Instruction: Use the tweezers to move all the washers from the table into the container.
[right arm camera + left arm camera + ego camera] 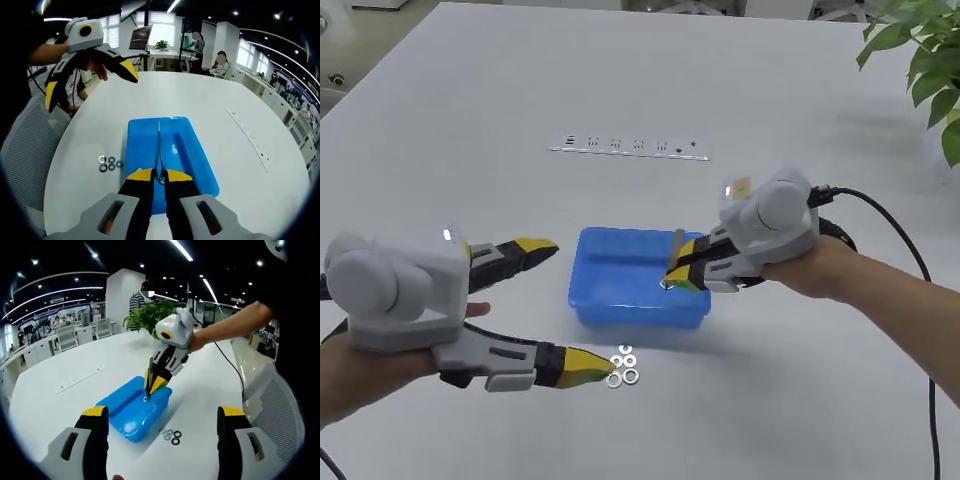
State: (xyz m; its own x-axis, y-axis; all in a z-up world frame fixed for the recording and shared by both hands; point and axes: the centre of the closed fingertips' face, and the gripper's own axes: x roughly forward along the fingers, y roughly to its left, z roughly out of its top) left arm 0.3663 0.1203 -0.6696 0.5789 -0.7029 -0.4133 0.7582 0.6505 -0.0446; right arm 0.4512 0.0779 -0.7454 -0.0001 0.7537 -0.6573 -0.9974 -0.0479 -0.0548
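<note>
A shallow rectangular blue plastic container [638, 300] with rounded corners and a glossy floor sits on the smooth matt white table [500, 110]. The right gripper [682, 278], grey-bodied with black jaws ending in yellow tips, has its jaws pressed together on a pair of slim metal tweezers [159, 147]. The tweezers run straight out from between the jaw tips, and their points hang above the container's inside. Whether the points carry anything cannot be told. The left gripper [582, 310], of the same build, has its jaws spread wide and holds nothing; the container's near corner lies between the two tips in the head view. A cluster of small flat silvery metal washers [623, 365] lies on the table outside the container, just beside the tip of the left gripper's nearer jaw and well apart from the right gripper's jaws. Beyond the container, far from both grippers, lies a long white power strip [628, 146].
</note>
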